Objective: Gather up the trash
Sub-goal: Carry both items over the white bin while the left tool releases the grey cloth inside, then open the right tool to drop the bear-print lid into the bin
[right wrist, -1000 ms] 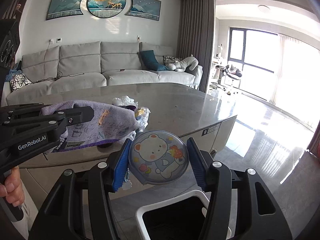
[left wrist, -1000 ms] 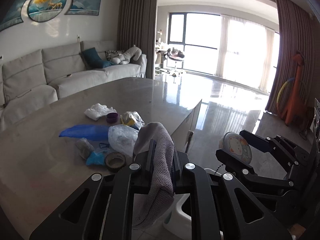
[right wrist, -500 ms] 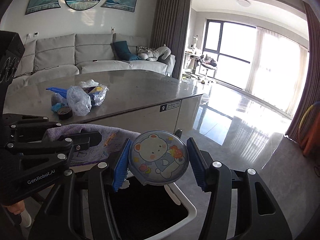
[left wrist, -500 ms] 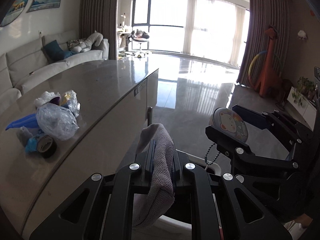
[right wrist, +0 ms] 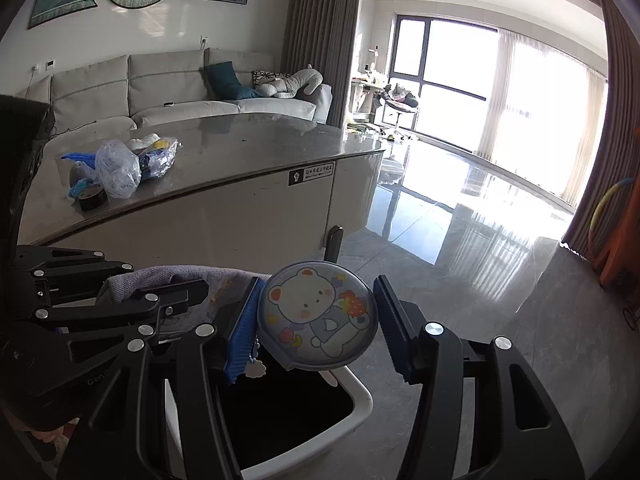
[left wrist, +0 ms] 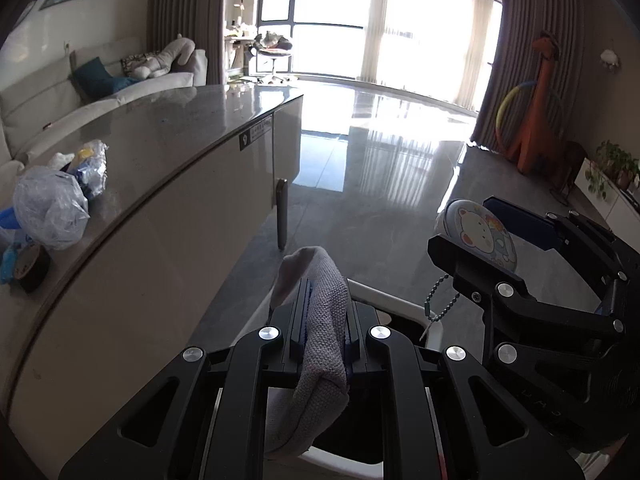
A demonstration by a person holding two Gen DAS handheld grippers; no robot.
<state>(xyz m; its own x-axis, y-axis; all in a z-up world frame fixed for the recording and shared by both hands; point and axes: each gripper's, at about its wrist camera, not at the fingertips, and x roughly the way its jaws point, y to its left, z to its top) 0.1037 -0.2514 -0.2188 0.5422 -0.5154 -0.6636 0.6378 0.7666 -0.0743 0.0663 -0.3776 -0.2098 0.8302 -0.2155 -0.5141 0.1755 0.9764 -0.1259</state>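
My left gripper (left wrist: 323, 312) is shut on a grey knitted cloth (left wrist: 320, 344), which hangs over the white trash bin (left wrist: 400, 304); the cloth also shows in the right wrist view (right wrist: 160, 276). My right gripper (right wrist: 318, 320) is shut on a round bear-print pouch (right wrist: 318, 316) with a ball chain, held above the bin's white rim (right wrist: 360, 400) and dark opening. The pouch also shows in the left wrist view (left wrist: 480, 236). More trash lies on the table: a crumpled clear bag (right wrist: 118, 168), a tape roll (right wrist: 93, 199), blue wrappers (right wrist: 158, 158).
The grey stone table (right wrist: 256, 148) stands to the left, its edge and pale side panel close to the bin. A grey sofa (right wrist: 168, 88) is behind it. Glossy floor (right wrist: 480, 264) stretches right toward the windows. An orange giraffe toy (left wrist: 536, 112) stands far right.
Both grippers have moved away from the tabletop and down to above the bin, still holding the cloth and the pouch. The table's trash pile has slid off to the left.
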